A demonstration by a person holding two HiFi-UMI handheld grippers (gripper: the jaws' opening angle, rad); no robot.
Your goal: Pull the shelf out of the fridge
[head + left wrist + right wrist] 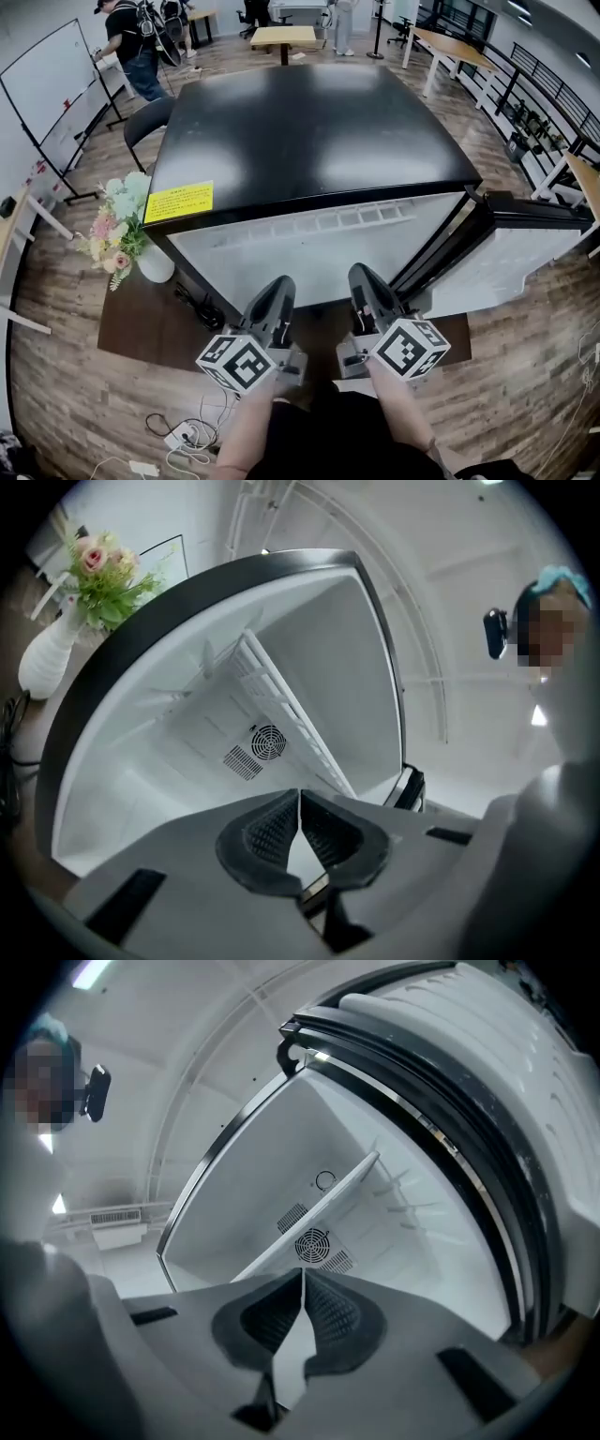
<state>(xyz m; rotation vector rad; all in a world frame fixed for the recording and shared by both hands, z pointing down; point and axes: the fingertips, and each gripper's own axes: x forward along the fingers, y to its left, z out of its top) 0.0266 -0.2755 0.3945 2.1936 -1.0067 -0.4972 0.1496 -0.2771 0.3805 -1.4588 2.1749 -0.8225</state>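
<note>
A small fridge with a glossy black top point(309, 131) stands open in front of me, its door point(511, 244) swung out to the right. In the head view both grippers are held side by side just before the white opening point(319, 253). The left gripper point(278, 286) and the right gripper point(361, 274) are both shut with nothing between their pads. The left gripper view looks into the white interior, where a white shelf point(281, 700) runs slantwise above a round fan grille point(268, 741); the jaws point(299, 794) are short of it. The right gripper view shows the same shelf point(328, 1206) beyond its shut jaws point(304, 1274).
A white vase of flowers point(127, 230) stands at the fridge's left on a brown mat point(159, 323). Cables and a power strip point(183, 433) lie on the wood floor. A whiteboard point(52, 84), a person point(131, 37) and tables point(281, 36) are further back.
</note>
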